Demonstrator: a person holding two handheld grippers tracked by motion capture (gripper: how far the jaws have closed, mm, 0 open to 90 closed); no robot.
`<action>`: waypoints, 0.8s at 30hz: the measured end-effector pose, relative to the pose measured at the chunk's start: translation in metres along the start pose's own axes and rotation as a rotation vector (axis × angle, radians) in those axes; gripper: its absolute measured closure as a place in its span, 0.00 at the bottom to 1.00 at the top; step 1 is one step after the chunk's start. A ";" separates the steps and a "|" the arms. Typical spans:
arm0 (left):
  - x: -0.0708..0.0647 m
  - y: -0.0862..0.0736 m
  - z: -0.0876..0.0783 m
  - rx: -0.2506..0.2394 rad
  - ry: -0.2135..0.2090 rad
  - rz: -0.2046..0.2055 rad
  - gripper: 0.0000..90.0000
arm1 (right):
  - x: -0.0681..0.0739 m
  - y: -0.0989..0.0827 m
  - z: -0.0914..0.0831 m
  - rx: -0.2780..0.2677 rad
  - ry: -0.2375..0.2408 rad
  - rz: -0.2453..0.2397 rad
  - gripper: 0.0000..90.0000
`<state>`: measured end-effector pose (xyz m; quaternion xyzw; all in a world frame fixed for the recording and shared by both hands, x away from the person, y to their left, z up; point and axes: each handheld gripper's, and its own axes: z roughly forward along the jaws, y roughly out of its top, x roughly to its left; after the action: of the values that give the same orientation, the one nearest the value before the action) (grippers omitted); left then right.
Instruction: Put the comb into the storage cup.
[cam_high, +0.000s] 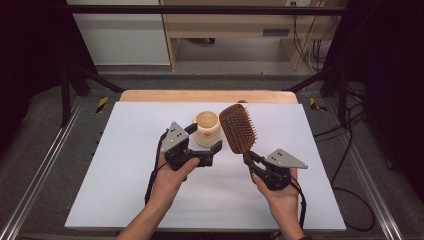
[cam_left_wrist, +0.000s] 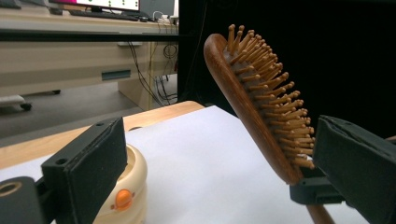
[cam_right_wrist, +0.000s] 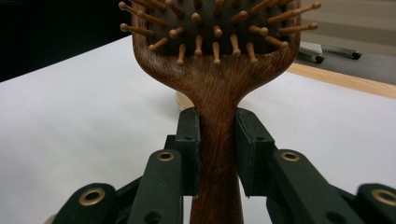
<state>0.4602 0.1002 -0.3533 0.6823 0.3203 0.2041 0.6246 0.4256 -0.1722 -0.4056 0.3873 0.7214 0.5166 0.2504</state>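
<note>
High view: white counter with a cream cup as the landmark, near its middle toward the far edge. Left tool sits on the near-left side of the cup, jaws spread wide, one finger at the cup's far-left rim, the other at its near-right side; contact can't be told. Nothing gripped. Right tool is to the near right of the cup, jaws clamped on the handle of a wooden hairbrush. Brush head stands tilted just right of the cup, bristles facing right, away from it, raised off the counter.

Left gripper view: the left tool has jaws wide apart, empty gap between them. Cup with an orange button sits behind the left-hand jaw, low on the counter. Hairbrush leans right of the cup, wooden back toward it, pegs pointing away; its neck is pinched by the other tool near the right-hand jaw.

Right gripper view: right tool closed on the hairbrush handle, both pads flat against the wood just under the head. A sliver of the cup peeks out behind the handle, left of it.
</note>
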 end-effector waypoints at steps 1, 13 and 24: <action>0.000 0.000 0.001 0.000 0.001 -0.005 0.04 | 0.001 0.000 0.000 0.000 0.001 -0.002 0.81; -0.007 -0.003 0.012 -0.003 -0.021 -0.037 0.04 | 0.009 0.000 0.000 -0.015 0.022 -0.014 0.81; -0.002 0.000 0.017 -0.014 -0.042 -0.125 0.04 | 0.013 -0.002 0.002 -0.021 0.033 -0.029 0.81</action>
<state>0.4697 0.0865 -0.3554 0.6607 0.3474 0.1526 0.6476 0.4188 -0.1609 -0.4073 0.3655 0.7255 0.5267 0.2502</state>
